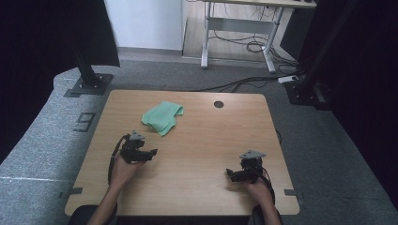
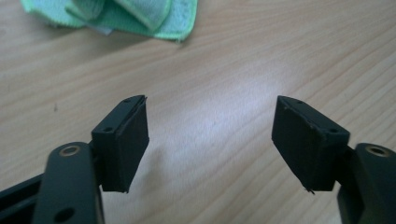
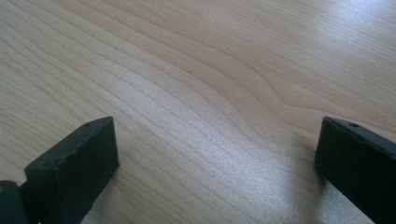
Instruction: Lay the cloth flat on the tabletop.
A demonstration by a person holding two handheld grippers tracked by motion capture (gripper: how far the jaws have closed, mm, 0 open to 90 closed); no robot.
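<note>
While both grippers sit low near the table, the green cloth lies crumpled at the far left part of the top, well apart from the right gripper and near the left gripper. In the left gripper view the cloth shows past the jaws, which stand spread wide with bare wood between them. In the right gripper view the jaws also stand spread wide, with nothing in them, just the wood grain.

Some things could go wrong, I think. The cloth is soft and bunched in folds, so the left gripper might pinch just one thin layer, and then the rest would sag or slip out. If the jaws come down too flat, they could push the cloth along the smooth wood and not catch it at all. If they press too hard, the pads could scrape the table. The cloth lies not far from the back edge, so a push could slide it closer to falling off. The right gripper has a long way to go to help.
</note>
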